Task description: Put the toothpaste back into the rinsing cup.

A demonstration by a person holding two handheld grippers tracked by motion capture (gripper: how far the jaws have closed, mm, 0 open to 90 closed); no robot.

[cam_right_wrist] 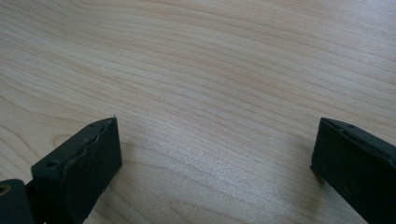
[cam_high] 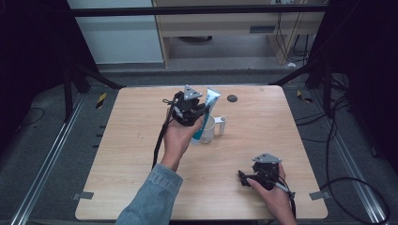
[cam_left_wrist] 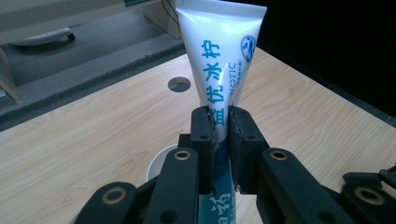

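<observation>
Nearest the person, the right tongs [cam_high: 244, 178] sit low on the desk [cam_high: 141, 154], held in the right hand [cam_high: 274, 194] at the near right corner. Their jaws stand wide apart, released, with bare wood grain between them in the right gripper view and nothing in their grip.

Further out, well apart from them and toward the middle of the desk, the left hand [cam_high: 178, 136] comes up out of a denim sleeve [cam_high: 152, 194] and carries the left tongs [cam_high: 199, 112]. These are clenched on a white and teal tube [cam_left_wrist: 219, 70]. In the left gripper view the two pads pinch the tube about halfway along its length, its flat crimped end standing up above the jaws and its teal lower part running down between them. The tube sits close to upright, leaning a little.

Directly under the left tongs is a white mug [cam_high: 208, 130], its rim peeking out below the jaws, handle turned away to the right. The tube's lower end hangs at the mug's mouth; whether it touches the rim I can't tell.

Beyond the left tongs, a dark round hole [cam_high: 232, 98] marks the desk's far side.
</observation>
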